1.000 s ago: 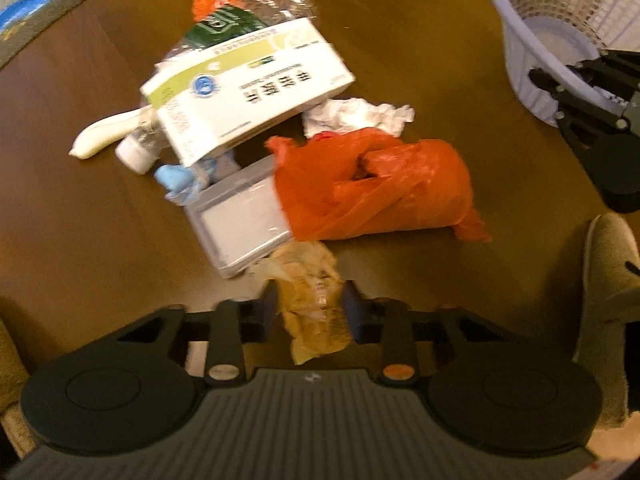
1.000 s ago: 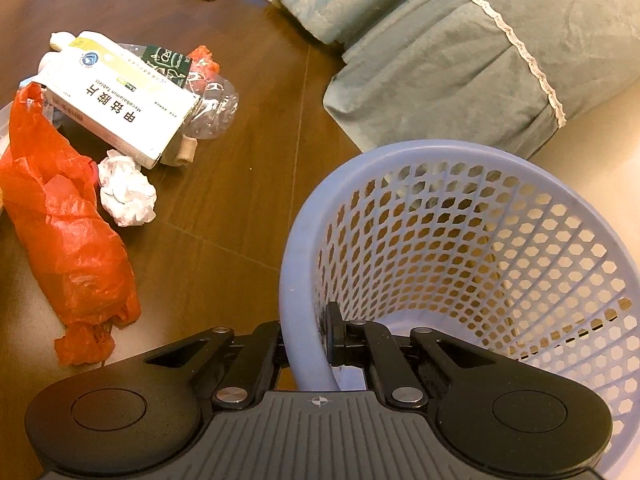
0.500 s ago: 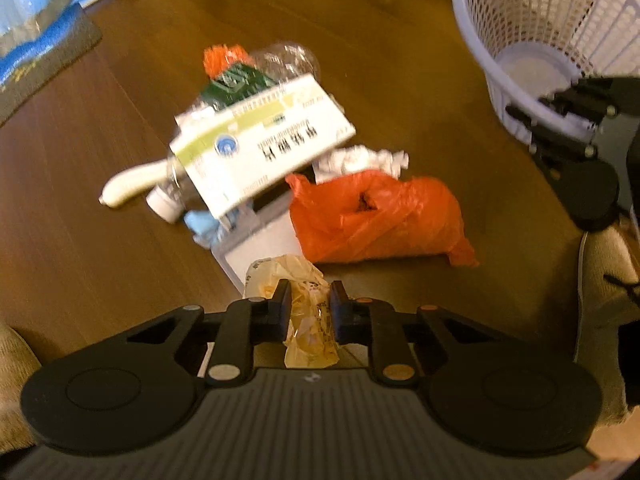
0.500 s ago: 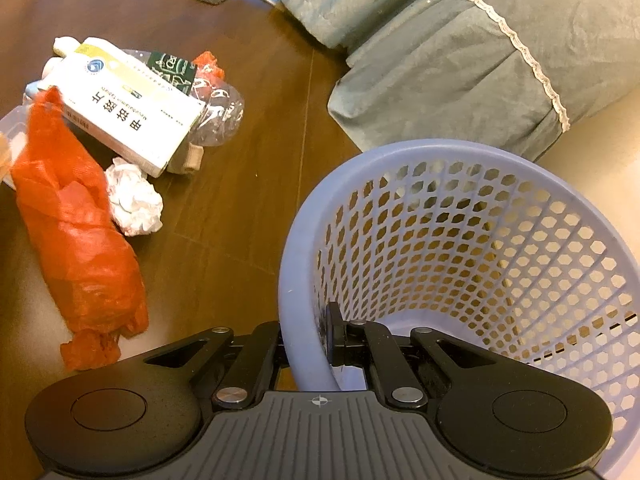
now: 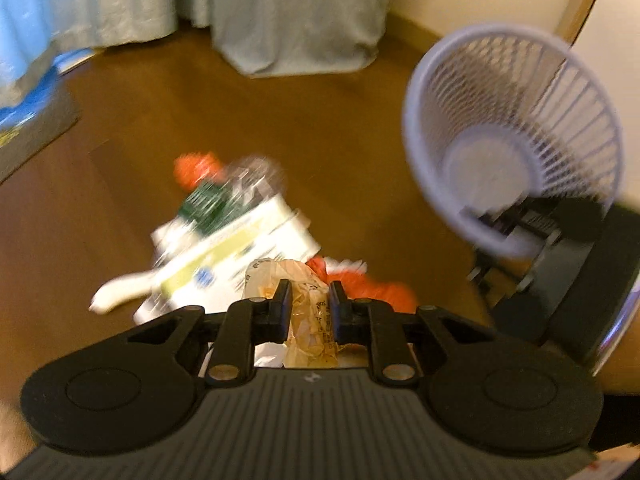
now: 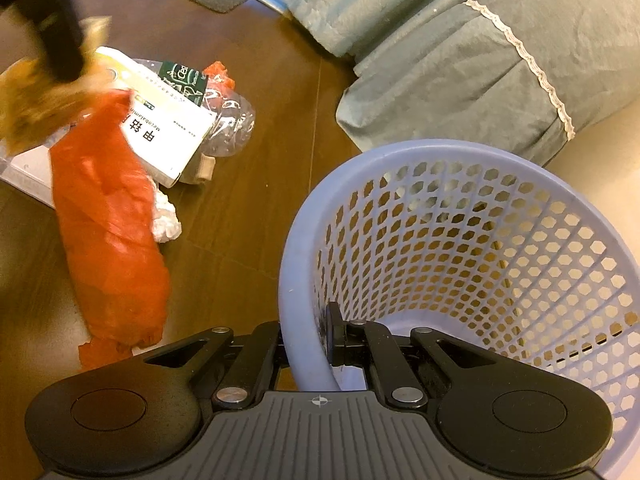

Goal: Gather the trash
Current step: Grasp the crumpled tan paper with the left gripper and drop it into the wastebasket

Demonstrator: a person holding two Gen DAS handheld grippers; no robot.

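Note:
My left gripper (image 5: 307, 298) is shut on a crumpled tan wrapper (image 5: 308, 320) and holds it above the floor; in the right wrist view the same wrapper (image 6: 28, 96) hangs blurred at the upper left. My right gripper (image 6: 306, 340) is shut on the rim of the lilac mesh basket (image 6: 296, 264), which looks tilted in the left wrist view, basket (image 5: 424, 92). On the brown floor lie a white medicine box (image 6: 160, 128), a red plastic bag (image 6: 108, 240), a crushed clear bottle (image 6: 228, 120) and a white paper wad (image 6: 166, 220).
A grey-green cushion (image 6: 460, 60) lies behind the basket. Pale curtains (image 5: 280, 12) hang at the back and a blue-edged mat (image 5: 28, 120) sits at the left. A flat clear container (image 6: 28, 172) lies under the red bag. The view from the left wrist is blurred.
My left gripper closed on the tan wrapper and lifted it off the floor, so the trash pile looks farther away. The right gripper and basket hardly moved.

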